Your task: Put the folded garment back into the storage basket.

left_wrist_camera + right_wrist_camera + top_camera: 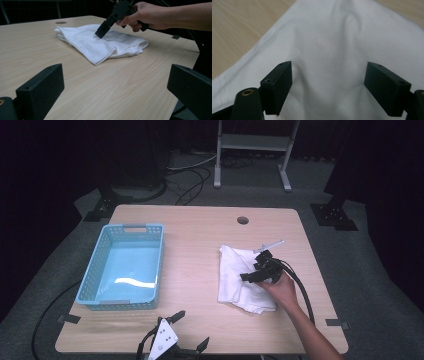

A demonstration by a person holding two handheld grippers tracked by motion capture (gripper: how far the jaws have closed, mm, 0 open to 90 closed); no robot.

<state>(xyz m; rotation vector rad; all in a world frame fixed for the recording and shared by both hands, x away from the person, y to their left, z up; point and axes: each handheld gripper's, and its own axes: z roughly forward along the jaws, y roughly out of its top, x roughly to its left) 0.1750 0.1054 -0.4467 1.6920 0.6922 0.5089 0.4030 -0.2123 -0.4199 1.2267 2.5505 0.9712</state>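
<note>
White cloth (242, 279) lies folded on table (200, 320), right of the blue basket (125, 266). Right gripper (328, 87) presses its parted jaws into cloth, fabric bunching between. Left gripper (187, 330), jaws open, empty, near front edge.

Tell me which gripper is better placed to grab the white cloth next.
Right. The right gripper has its jaws down on the white cloth, fabric bunching between them. The left gripper sits open at the near table edge, apart from the cloth.

white cloth (332, 50) cut off by frame edges, left tool (187, 332) partly cropped
</note>
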